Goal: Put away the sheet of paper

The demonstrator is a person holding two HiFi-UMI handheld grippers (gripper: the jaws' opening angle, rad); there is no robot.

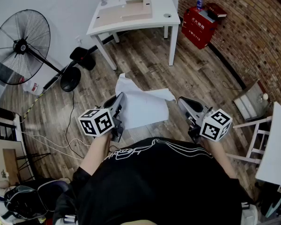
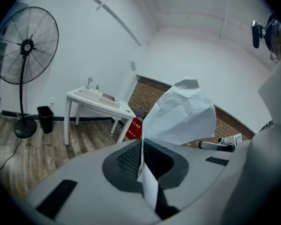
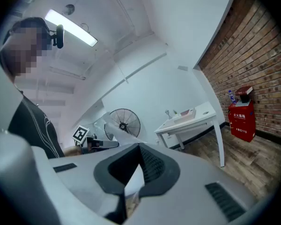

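Note:
A white, slightly crumpled sheet of paper (image 1: 143, 106) hangs in the air in front of me, stretched between both grippers above the wooden floor. My left gripper (image 1: 119, 101) is shut on the sheet's left edge. In the left gripper view the paper (image 2: 182, 114) rises out of the closed jaws of the left gripper (image 2: 143, 148) and curls over to the right. My right gripper (image 1: 184, 103) is shut on the sheet's right corner. In the right gripper view a sliver of the paper (image 3: 133, 184) shows in the pinch of the right gripper (image 3: 139, 150).
A white desk (image 1: 165, 6) with a cardboard piece stands ahead by the wall. A floor fan (image 1: 21, 46) is at the left, with cables on the floor. A red box (image 1: 199, 27) sits against the brick wall. White furniture (image 1: 275, 146) is at the right.

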